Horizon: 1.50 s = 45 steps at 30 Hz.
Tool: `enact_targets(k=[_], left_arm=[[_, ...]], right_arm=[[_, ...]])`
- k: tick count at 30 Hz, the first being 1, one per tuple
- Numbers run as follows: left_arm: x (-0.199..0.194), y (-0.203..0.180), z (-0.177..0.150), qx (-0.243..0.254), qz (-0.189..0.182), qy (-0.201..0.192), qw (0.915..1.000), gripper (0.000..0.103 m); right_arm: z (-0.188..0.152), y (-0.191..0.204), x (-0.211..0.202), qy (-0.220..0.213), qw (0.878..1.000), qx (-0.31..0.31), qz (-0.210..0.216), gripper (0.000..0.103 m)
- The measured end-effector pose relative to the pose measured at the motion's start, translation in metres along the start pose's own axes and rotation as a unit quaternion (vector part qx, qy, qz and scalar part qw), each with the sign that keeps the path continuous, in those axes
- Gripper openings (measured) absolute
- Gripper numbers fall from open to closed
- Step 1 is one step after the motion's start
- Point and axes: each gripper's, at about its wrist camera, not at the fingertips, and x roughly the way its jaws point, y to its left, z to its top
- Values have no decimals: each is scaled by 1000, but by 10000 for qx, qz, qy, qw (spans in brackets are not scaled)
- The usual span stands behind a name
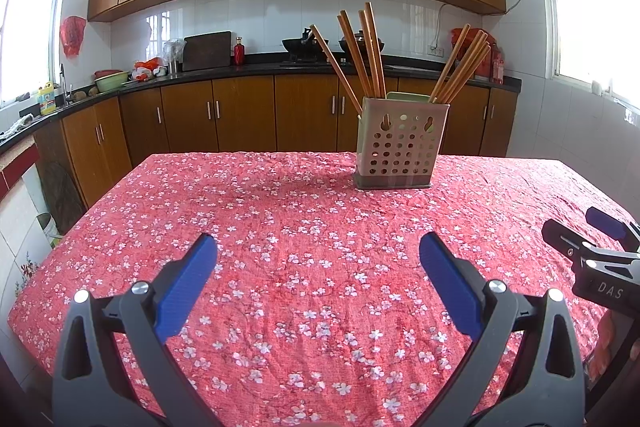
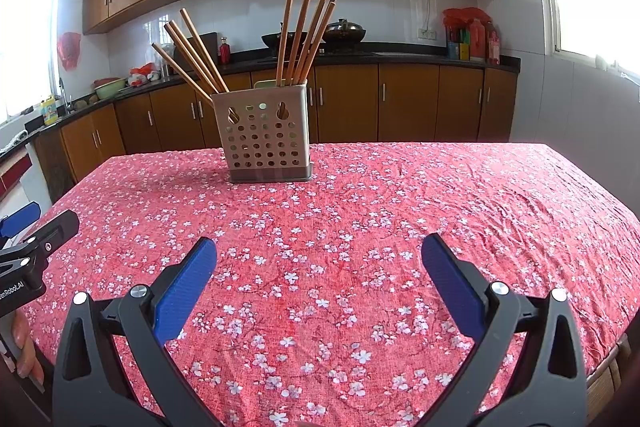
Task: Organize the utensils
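Left wrist: claw (image 1: 318, 247) wide over tablecloth (image 1: 304, 195)

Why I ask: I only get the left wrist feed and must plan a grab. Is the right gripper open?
Observer: Yes. The right wrist view shows the right gripper open, with nothing between its blue pads.
Operator: Where is the holder from there?
Observer: The chopstick holder stands ahead and left of that view's centre, on the tablecloth, apart from the gripper.
Operator: Does my left gripper show in that view?
Observer: Yes, the left gripper pokes in at the left edge, with the hand holding it below.
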Motion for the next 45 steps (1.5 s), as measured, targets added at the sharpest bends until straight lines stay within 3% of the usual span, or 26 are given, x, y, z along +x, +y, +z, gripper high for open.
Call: enact_targets(k=[45], left_arm=[[4, 2, -6, -16, -16, 60, 10000, 99]], right_arm=[[0, 2, 1, 22, 10000, 20, -10, 101]])
